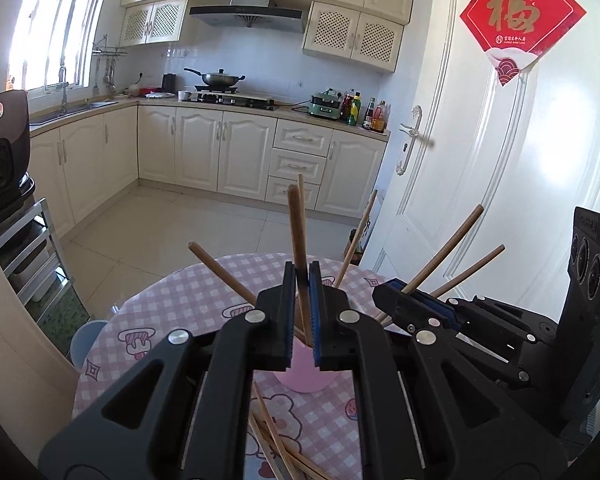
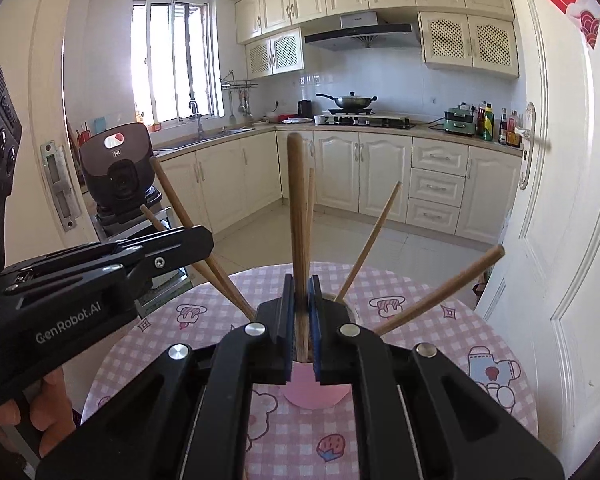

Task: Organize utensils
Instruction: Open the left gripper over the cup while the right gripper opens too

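Observation:
A pink cup point(image 1: 304, 380) stands on the round table with the pink checked cloth point(image 1: 172, 320), and several wooden chopsticks fan out of it. My left gripper point(image 1: 302, 276) is shut on an upright chopstick point(image 1: 296, 224) over the cup. My right gripper point(image 2: 301, 288) is shut on another upright chopstick point(image 2: 298, 208) over the same cup point(image 2: 316, 394). The right gripper shows at the right of the left wrist view point(image 1: 420, 304). The left gripper shows at the left of the right wrist view point(image 2: 196, 240). Loose chopsticks point(image 1: 276, 448) lie on the cloth near me.
The table's far edge point(image 2: 300, 268) drops to a tiled kitchen floor. A white door point(image 1: 480, 160) stands close on the right. A dark appliance on a metal rack point(image 2: 116, 168) stands at the left. A pale blue stool point(image 1: 86, 340) sits by the table's left edge.

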{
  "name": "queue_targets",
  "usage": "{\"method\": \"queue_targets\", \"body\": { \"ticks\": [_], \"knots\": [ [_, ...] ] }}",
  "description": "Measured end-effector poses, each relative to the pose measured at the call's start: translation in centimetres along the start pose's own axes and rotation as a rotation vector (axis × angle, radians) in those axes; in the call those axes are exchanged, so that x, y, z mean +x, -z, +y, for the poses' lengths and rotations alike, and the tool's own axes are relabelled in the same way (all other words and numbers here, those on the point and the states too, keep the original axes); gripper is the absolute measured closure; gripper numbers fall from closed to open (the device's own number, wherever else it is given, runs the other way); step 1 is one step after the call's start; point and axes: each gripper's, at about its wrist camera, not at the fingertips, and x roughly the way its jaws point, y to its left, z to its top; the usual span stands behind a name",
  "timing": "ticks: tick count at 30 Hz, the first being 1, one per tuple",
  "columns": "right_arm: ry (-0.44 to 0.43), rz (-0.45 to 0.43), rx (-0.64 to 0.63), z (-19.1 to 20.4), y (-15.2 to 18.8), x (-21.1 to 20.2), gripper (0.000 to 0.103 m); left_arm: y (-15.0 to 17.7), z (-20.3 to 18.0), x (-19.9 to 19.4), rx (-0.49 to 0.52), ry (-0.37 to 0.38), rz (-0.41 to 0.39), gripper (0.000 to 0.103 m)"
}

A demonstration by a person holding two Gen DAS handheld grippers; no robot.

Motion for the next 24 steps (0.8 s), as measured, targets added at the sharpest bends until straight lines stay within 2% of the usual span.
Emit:
{"method": "queue_targets", "body": {
  "ticks": [1,3,4,5,6,9,11,12,16,24],
  "knots": [
    [-0.006,0.0,0.016,-0.2,0.0,-0.1,0.097,0.1,0.0,0.0,-0.001,0.0,0.007,0.095],
    [-0.008,0.001,0.032,-0.3,0.1,-0.3,0.096,0.2,0.1,-0.1,-0.013,-0.001,0.018,0.086],
    [-0.007,0.0,0.035,-0.4,0.2,-0.4,0.096,0.3,0.2,-0.3,-0.021,-0.004,0.015,0.071],
    [-0.008,-0.002,0.038,-0.4,0.1,-0.7,0.096,0.4,0.4,-0.6,-0.031,-0.011,0.005,0.05],
    [-0.007,-0.005,0.042,-0.4,0.2,-0.9,0.096,0.5,0.5,-0.9,-0.038,-0.016,-0.008,0.047],
    [-0.007,-0.012,0.053,-0.5,0.1,-1.6,0.092,0.5,0.3,-1.3,-0.037,-0.018,-0.005,0.047],
    [-0.005,-0.018,0.055,-0.4,0.1,-1.9,0.083,0.6,0.3,-1.7,-0.043,-0.015,-0.005,0.046],
    [-0.004,-0.021,0.058,-0.4,0.1,-2.0,0.078,0.6,0.3,-1.9,-0.045,-0.01,-0.004,0.045],
    [-0.001,-0.025,0.061,-0.2,0.3,-2.5,0.072,0.8,0.0,-2.8,-0.034,-0.021,-0.011,0.037],
    [0.002,-0.045,0.062,0.3,0.7,-4.3,0.054,1.7,0.2,-5.0,-0.036,-0.037,-0.034,0.022]
  ]
}}
